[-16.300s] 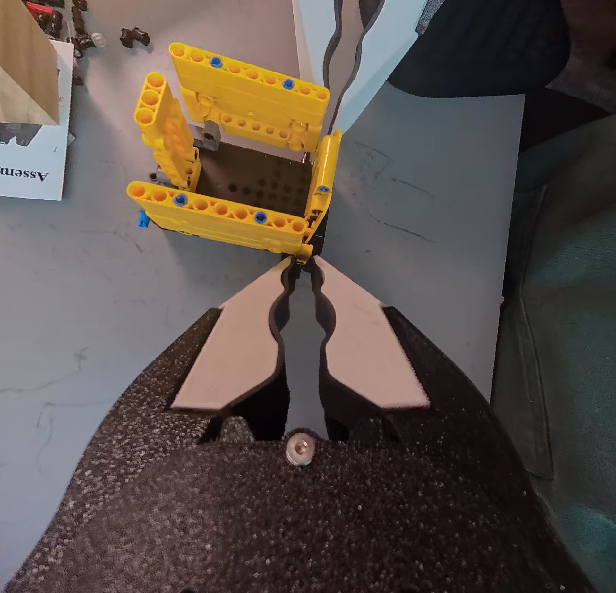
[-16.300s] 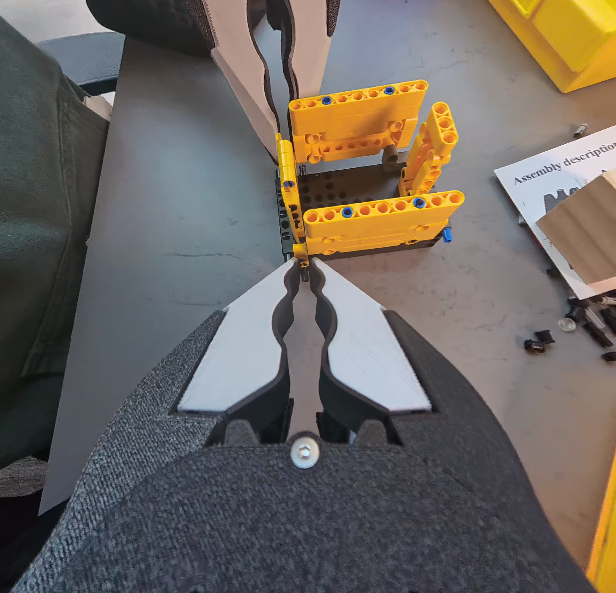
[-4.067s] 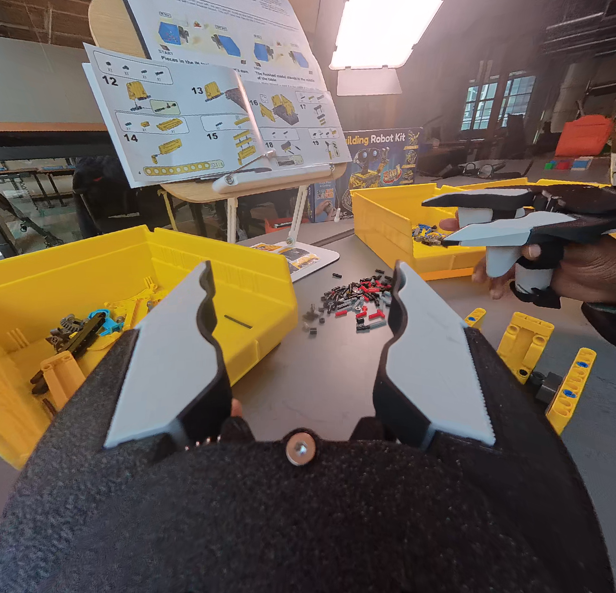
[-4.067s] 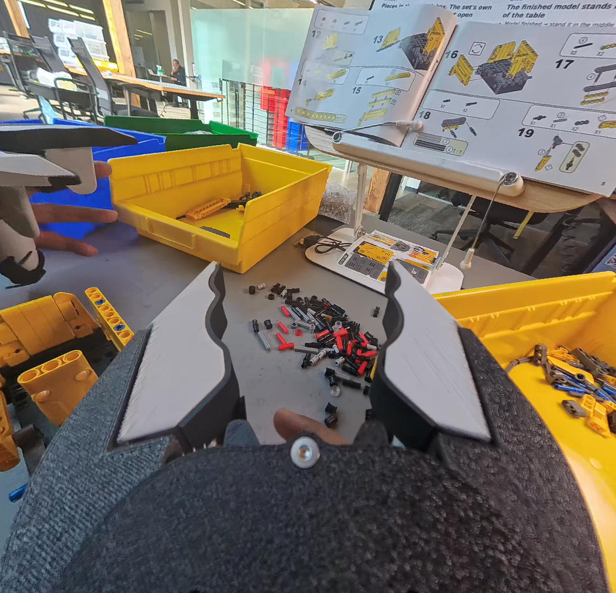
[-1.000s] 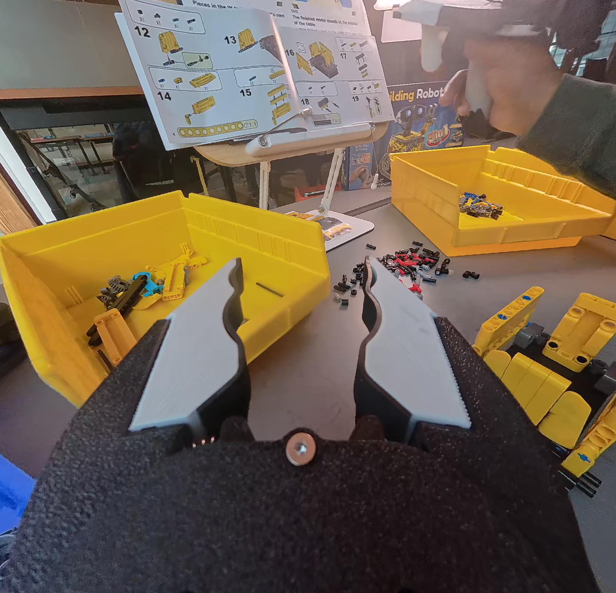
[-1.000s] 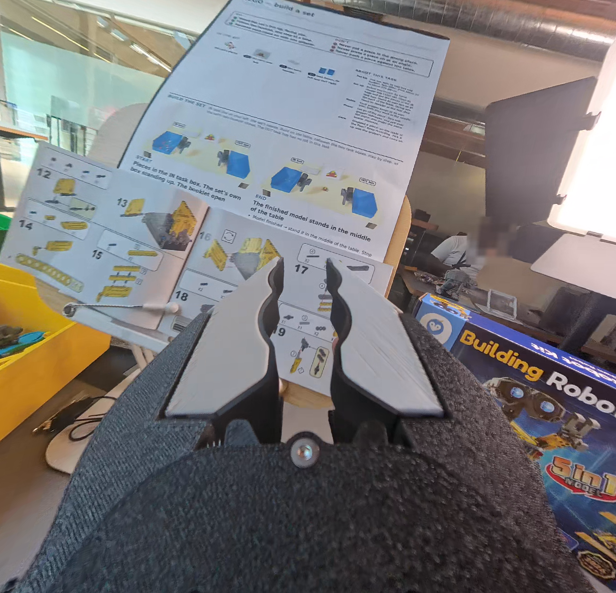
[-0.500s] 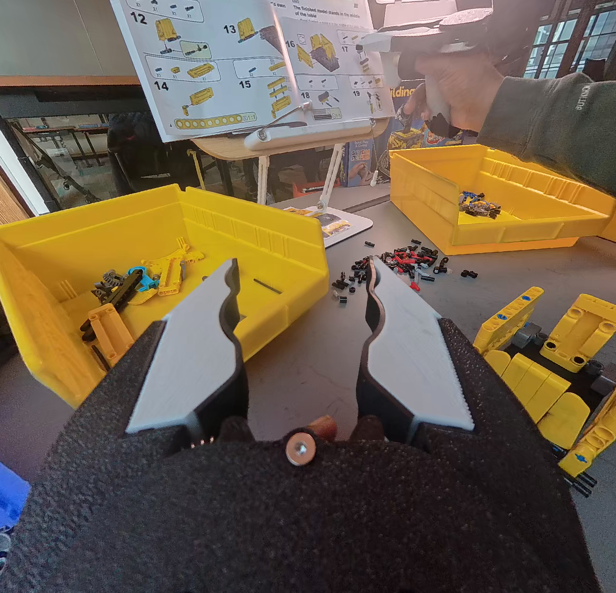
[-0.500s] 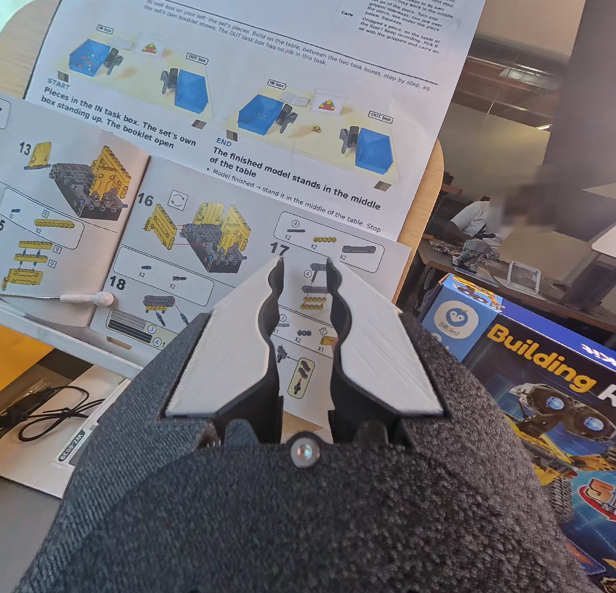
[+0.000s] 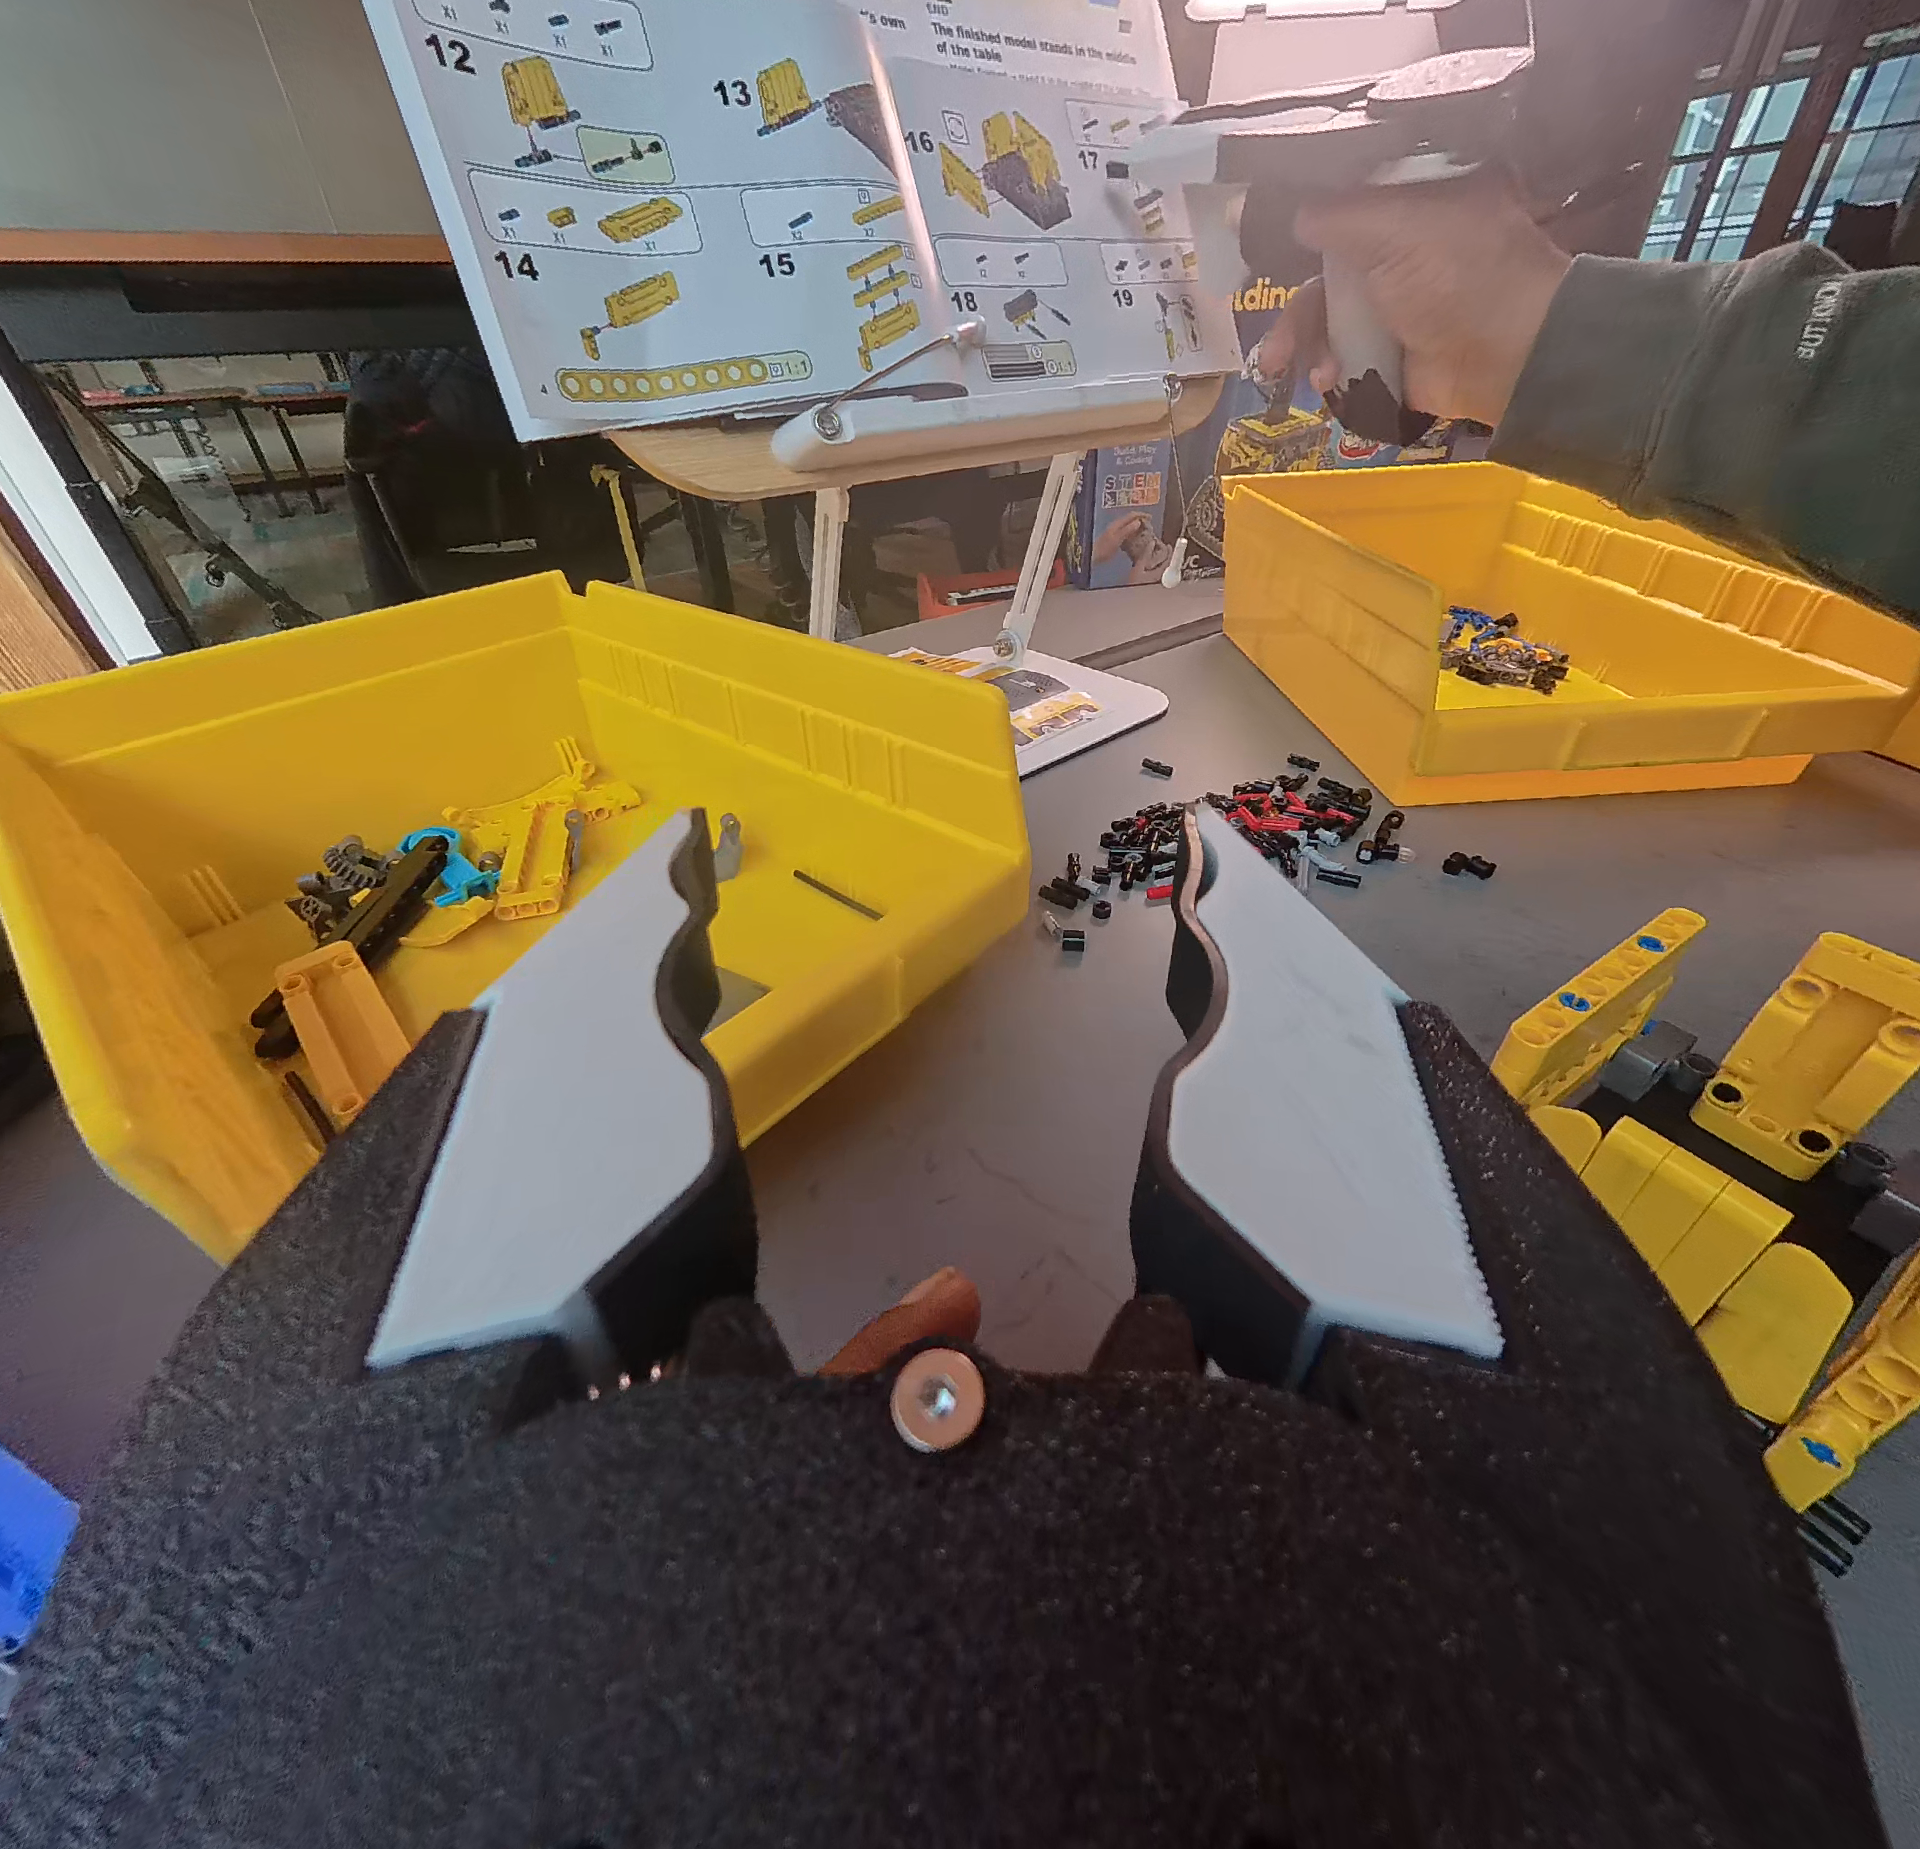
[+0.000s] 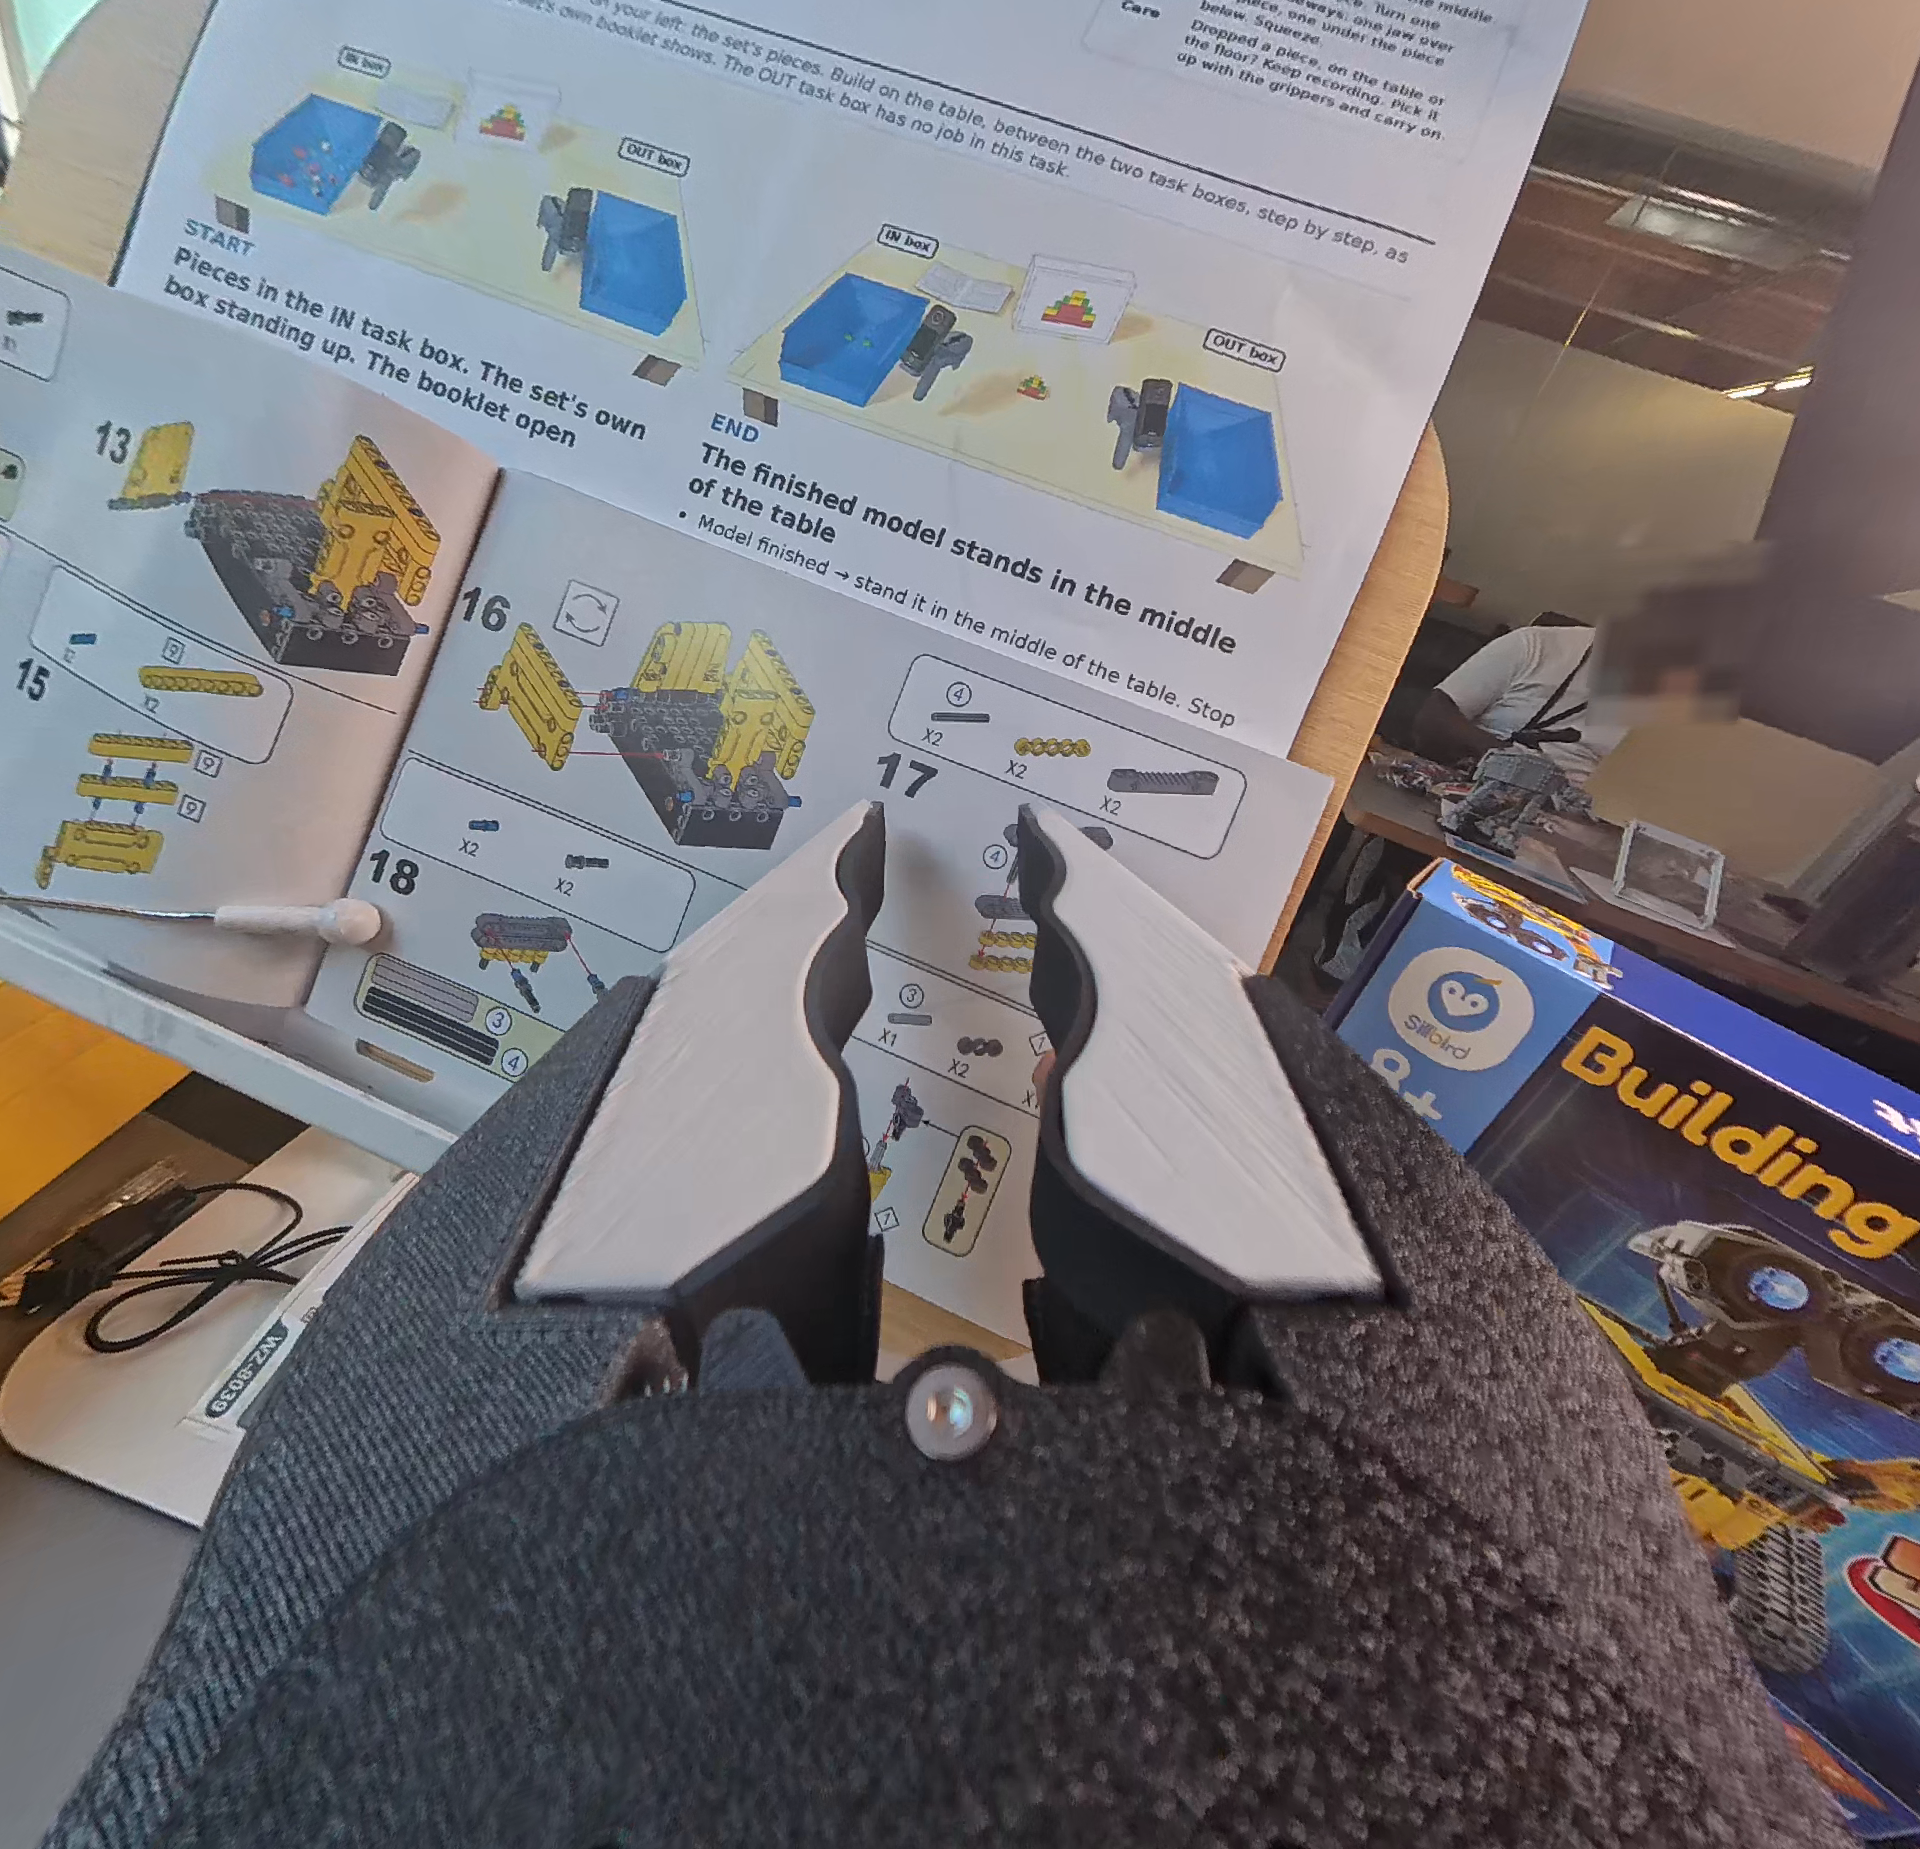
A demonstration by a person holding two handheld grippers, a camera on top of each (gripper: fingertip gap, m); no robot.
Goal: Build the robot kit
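A: grey table [image 9: 1039, 1124] in a workshop; two yellow bins, booklet [image 9: 790, 189] open on a stand at the back; part-built yellow model [image 9: 1704, 1103] at the right edge of the left wrist view.

B: left gripper [image 9: 940, 843]?

A: jaws spread wide, nothing between them; hovering over the table just beside the near bin [image 9: 499, 864], with the loose pile of pins [image 9: 1226, 843] ahead of it.

B: right gripper [image 10: 951, 823]?

A: raised off the table, aimed at the booklet's right page; jaws nearly together with a narrow gap, holding nothing; can't tell if a tip touches the paper.

B: so, my read, it's a look-up; how to do it well?

A: hold the right one steady and square to the page so the diagrams stay sharp; keep clear of the wire page clip [image 10: 301, 921]; keep the left one low and still, away from the model; match part shape and colour against the pins and the bin.
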